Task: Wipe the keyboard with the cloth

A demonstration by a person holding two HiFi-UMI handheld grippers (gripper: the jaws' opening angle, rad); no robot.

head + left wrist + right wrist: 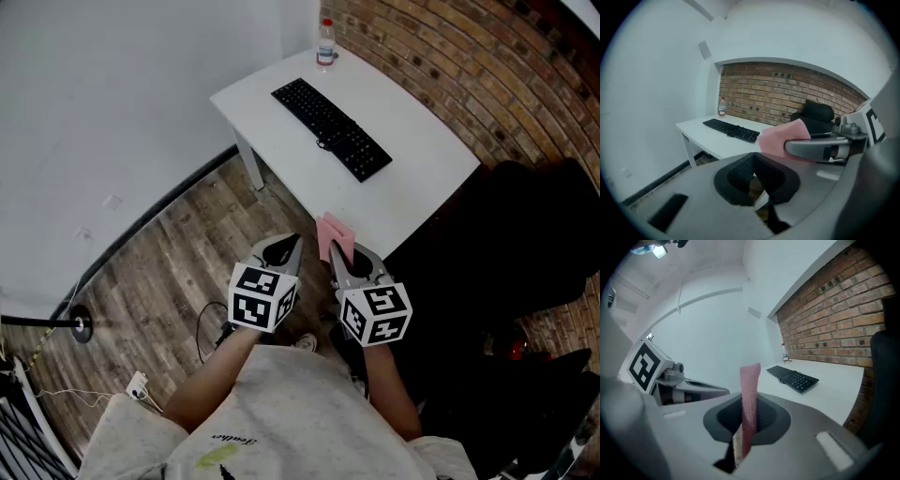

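Observation:
A black keyboard (330, 127) lies diagonally on the white table (422, 178), well ahead of both grippers; it also shows in the left gripper view (731, 130) and the right gripper view (792, 376). My right gripper (342, 262) (749, 413) is shut on a pink cloth (335, 236) (750, 390), which stands upright out of its jaws by the table's near edge. From the left gripper view the cloth (780, 138) shows to the right. My left gripper (281, 251) (754, 161) is beside it over the floor, shut with nothing in it.
A small clear bottle (325, 42) stands at the table's far corner. A black office chair (525, 234) sits to the right against the brick wall (469, 56). Cables and a power strip (138, 384) lie on the wood floor to the left.

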